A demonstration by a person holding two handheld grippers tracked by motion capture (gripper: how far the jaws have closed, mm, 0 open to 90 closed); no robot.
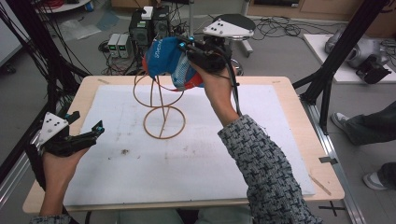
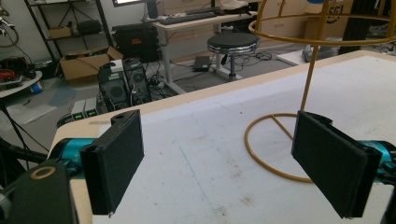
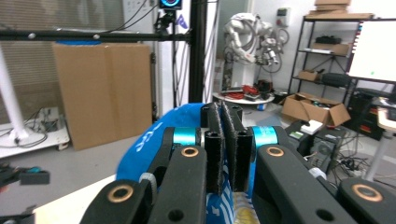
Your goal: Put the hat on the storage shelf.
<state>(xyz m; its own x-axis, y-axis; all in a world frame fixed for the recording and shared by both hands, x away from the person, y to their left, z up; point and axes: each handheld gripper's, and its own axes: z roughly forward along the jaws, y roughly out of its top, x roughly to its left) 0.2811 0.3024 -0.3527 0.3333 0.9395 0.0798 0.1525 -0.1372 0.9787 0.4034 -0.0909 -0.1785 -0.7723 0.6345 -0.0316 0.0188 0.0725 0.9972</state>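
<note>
Room around you: grey floor [image 1: 285, 51] w/ cable tangles, black frame posts [image 1: 338, 51], computer boxes [image 1: 149, 25] and a round black stool [image 2: 232, 43] past the far edge; cardboard boxes [image 3: 100, 88] and shelving [image 3: 327, 51] further off. A 2nd person's legs and shoes [image 1: 369, 135] stand at the right side.

Your table [image 1: 299, 107] is light wood, nearly all covered by a white mat [image 1: 224, 154] that's scuffed and speckled w/ dirt.

On the mat, toward the far middle, stands the gold wire stand [image 1: 161, 109]: ring base, thin stem, wire globe up top.

Your right gripper [image 1: 184, 45] is lifted over the stand's top, jaws pinched tight on the blue cap [image 1: 166, 58], which hangs at the wire globe, red and white on its underside.

Your left gripper [image 1: 88, 126] sits low at the table's near-left edge, jaws spread wide w/ nothing between the pads [image 2: 119, 158], pointed toward the stand's base.
</note>
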